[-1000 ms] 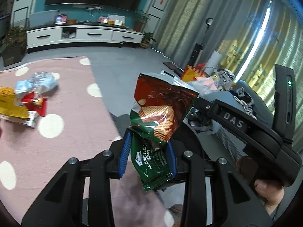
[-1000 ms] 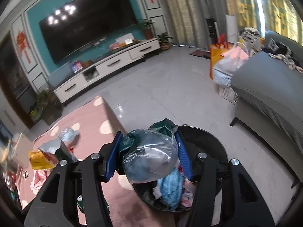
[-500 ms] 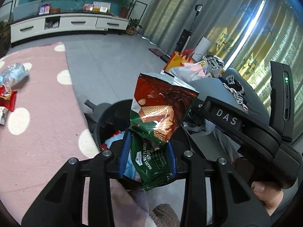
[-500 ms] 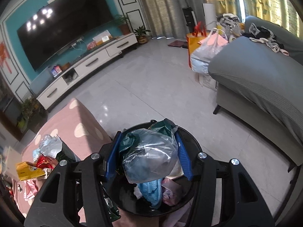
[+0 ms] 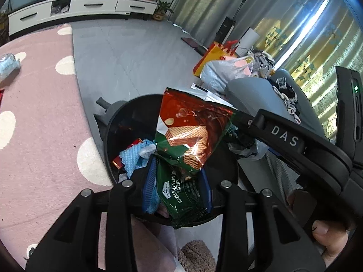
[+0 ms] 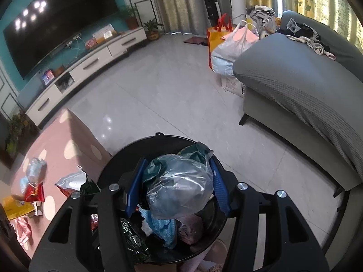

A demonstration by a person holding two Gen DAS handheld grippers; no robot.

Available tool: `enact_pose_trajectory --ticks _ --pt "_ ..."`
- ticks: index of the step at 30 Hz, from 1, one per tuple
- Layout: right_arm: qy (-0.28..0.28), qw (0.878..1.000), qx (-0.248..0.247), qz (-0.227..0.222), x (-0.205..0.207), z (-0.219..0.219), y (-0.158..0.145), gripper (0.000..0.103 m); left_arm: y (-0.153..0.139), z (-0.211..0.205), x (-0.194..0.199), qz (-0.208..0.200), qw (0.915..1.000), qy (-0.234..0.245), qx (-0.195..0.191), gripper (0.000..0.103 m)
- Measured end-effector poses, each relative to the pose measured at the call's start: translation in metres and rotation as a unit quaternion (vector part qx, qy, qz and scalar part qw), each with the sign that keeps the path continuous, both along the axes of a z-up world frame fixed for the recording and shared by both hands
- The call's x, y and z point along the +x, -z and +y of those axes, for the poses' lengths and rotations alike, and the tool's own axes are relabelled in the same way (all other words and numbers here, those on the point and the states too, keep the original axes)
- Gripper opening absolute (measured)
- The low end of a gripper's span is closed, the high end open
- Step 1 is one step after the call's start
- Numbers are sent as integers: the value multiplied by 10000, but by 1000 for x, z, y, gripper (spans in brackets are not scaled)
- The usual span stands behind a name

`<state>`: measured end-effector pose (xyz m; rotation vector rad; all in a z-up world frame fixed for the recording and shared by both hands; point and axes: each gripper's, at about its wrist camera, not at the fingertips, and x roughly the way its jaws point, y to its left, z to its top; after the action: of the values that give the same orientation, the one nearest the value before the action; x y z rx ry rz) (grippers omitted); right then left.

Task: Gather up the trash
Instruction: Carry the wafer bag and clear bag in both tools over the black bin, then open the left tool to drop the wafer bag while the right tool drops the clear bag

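My left gripper point(image 5: 177, 181) is shut on a green and red hazelnut wafer bag point(image 5: 188, 136) and holds it upright over the black trash bin point(image 5: 109, 127). My right gripper point(image 6: 177, 183) is shut on a crumpled clear plastic bag point(image 6: 179, 188) with dark green wrapping, right above the same black trash bin point(image 6: 140, 145). The bin holds blue cloth point(image 6: 161, 226), wrappers and other trash. The right gripper's body point(image 5: 295, 145) shows at the right of the left wrist view.
A pink rug with white dots point(image 5: 40, 136) lies left of the bin, with several wrappers point(image 6: 31, 192) and a yellow packet point(image 6: 15, 206) on it. A grey sofa point(image 6: 295, 81) stands right, bags point(image 6: 229, 45) beside it. A TV cabinet point(image 6: 90, 61) lines the far wall.
Both grippers have moved over the trash bin with their loads; the bin now fills more of both views. Both stay shut on their bags.
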<state>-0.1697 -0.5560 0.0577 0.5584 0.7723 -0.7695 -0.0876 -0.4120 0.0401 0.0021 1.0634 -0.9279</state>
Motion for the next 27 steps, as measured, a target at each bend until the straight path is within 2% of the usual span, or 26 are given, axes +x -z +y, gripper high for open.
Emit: enact_pose_trajectory --ticks 11,27 --pt "30 9995 164 282 7 -9 19 55 17 -12 6 140 9997 42 185 37" --pt "32 9980 170 603 12 -11 29 55 31 -25 10 314 9991 78 290 37"
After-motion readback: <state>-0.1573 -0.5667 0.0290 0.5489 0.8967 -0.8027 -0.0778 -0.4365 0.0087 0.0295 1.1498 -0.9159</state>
